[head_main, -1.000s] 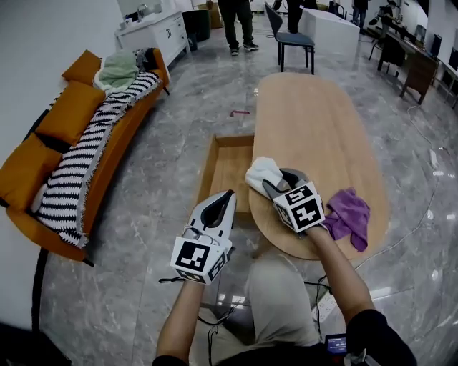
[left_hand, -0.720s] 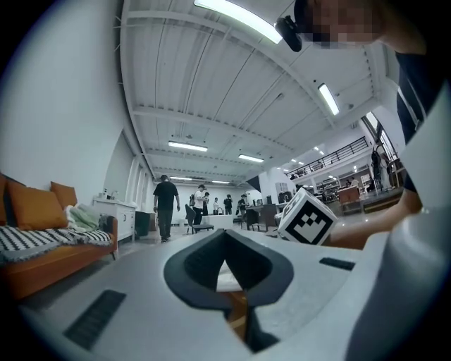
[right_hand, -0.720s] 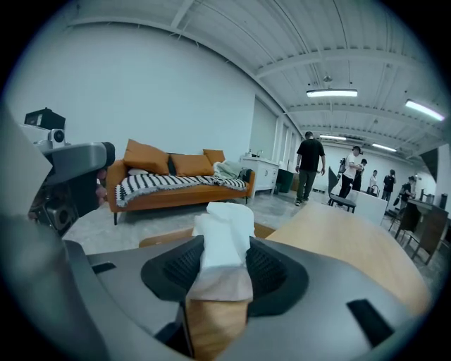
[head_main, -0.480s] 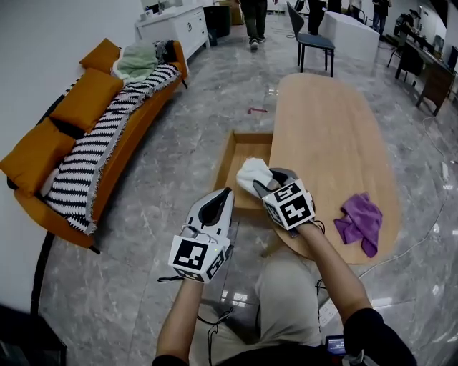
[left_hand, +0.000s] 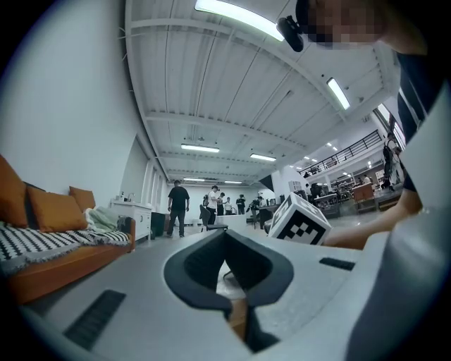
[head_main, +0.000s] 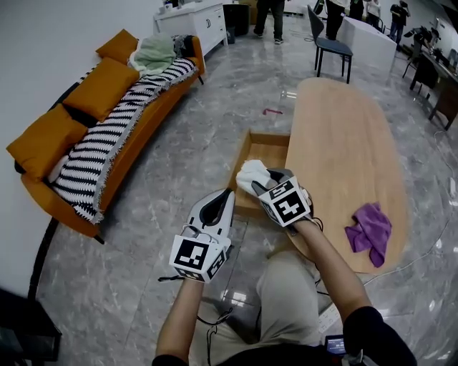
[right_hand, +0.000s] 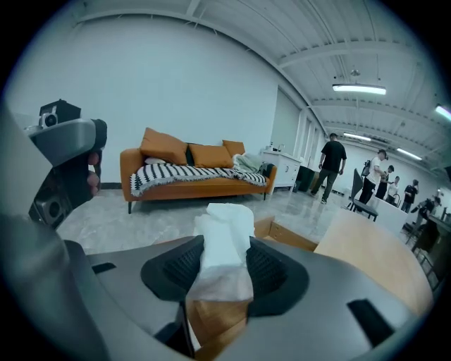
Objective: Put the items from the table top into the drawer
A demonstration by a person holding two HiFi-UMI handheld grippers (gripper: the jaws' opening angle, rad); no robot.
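Note:
My right gripper point(head_main: 263, 183) is shut on a white cloth point(head_main: 251, 174), which hangs over the near end of the open wooden drawer point(head_main: 266, 151). In the right gripper view the white cloth point(right_hand: 224, 243) sticks up between the two dark pads, with the drawer point(right_hand: 290, 236) beyond it. A purple cloth point(head_main: 371, 232) lies crumpled near the front right edge of the oval wooden table point(head_main: 351, 136). My left gripper point(head_main: 225, 196) floats over the floor, left of the drawer's near corner. Its jaws meet at the tips and hold nothing point(left_hand: 225, 262).
An orange sofa point(head_main: 86, 114) with a striped blanket runs along the left wall. A chair point(head_main: 333, 44) stands past the table's far end, with white cabinets point(head_main: 193, 18) and several people standing behind. A small pink thing point(head_main: 272, 111) lies on the marble floor.
My right gripper has carried the white cloth leftward off the table edge to over the drawer's near end. The left gripper has drifted a little alongside it, still shut.

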